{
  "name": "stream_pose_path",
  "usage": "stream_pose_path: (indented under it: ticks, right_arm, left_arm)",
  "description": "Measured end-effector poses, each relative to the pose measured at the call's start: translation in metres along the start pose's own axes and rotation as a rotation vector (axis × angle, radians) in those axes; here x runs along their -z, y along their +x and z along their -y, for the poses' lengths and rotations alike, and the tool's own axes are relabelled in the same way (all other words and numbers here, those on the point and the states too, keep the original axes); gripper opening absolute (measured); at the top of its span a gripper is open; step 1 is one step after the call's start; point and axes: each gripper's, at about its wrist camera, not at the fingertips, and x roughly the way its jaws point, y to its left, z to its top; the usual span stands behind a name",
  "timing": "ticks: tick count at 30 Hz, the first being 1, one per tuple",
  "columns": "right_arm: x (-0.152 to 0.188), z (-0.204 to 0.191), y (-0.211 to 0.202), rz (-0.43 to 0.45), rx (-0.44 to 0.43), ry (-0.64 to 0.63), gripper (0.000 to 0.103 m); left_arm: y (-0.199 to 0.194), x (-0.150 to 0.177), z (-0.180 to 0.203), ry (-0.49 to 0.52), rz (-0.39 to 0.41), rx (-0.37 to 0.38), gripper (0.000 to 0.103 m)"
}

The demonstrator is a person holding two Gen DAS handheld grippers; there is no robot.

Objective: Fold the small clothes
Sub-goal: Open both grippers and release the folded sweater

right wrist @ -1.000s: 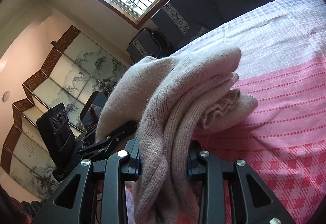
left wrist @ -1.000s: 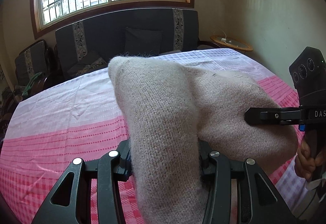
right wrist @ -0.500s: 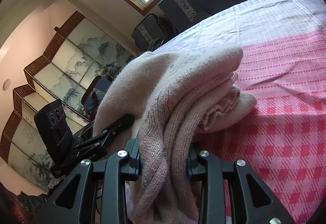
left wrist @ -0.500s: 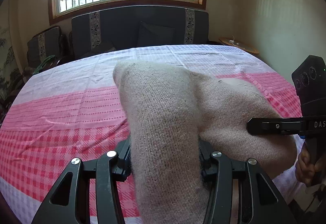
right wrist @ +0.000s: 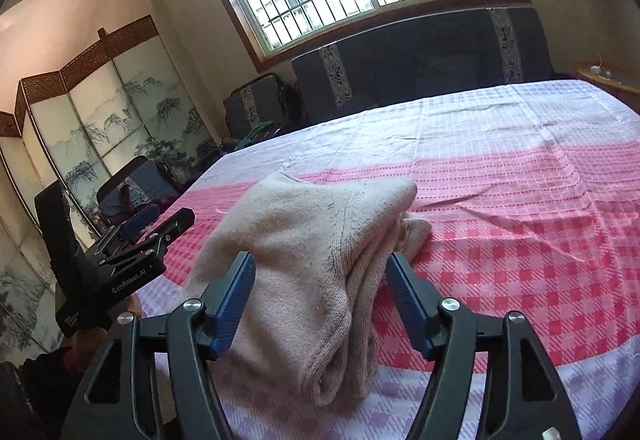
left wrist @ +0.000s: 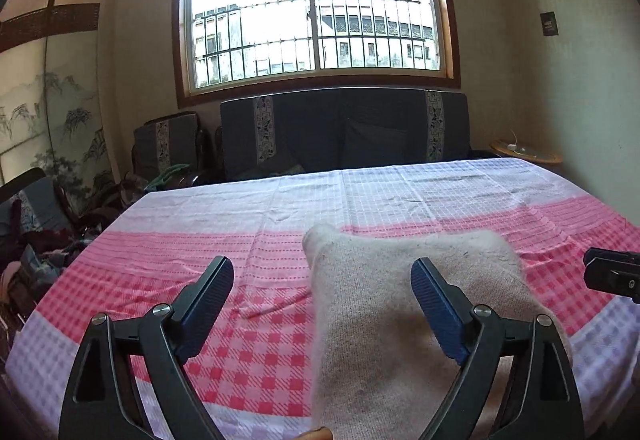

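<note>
The only lettering that reads clearly is "GenRobot.AI", printed in pale letters on the black side of the left gripper (right wrist: 160,226) where it shows at the left edge of the right wrist view. Lower on the same black body, near the handle end, sits a second short line of pale print, too small and too tilted to make out. In the left wrist view a small dark plaque (left wrist: 547,23) hangs on the wall at the upper right; it bears a pale mark that cannot be read. Nothing else in either view carries legible writing.
</note>
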Motion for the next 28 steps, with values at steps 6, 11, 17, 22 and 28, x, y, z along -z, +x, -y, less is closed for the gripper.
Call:
stream_pose_path:
  ticks: [6, 11, 17, 22, 28]
  right_arm:
    - [0.0, -0.038, -0.023, 0.113, 0.078, -0.137, 0.079]
    - [0.008, -0.052, -0.031, 0.155, 0.129, -0.175, 0.085]
    - [0.017, -0.058, -0.033, 0.159, 0.149, -0.181, 0.092]
    - [0.022, -0.06, -0.031, 0.16, 0.182, -0.179, 0.093]
    - [0.027, -0.067, -0.029, 0.157, 0.216, -0.182, 0.096]
  left_arm:
    - [-0.018, -0.011, 0.007, 0.036, 0.039, -0.01, 0.102]
    - [-0.027, -0.017, 0.011, 0.02, 0.038, 0.02, 0.103]
    - [-0.026, -0.018, 0.012, -0.008, 0.017, 0.044, 0.103]
    - [-0.027, -0.015, 0.015, 0.0, 0.036, 0.003, 0.103]
    - [-0.025, -0.012, 0.01, -0.023, 0.031, -0.002, 0.102]
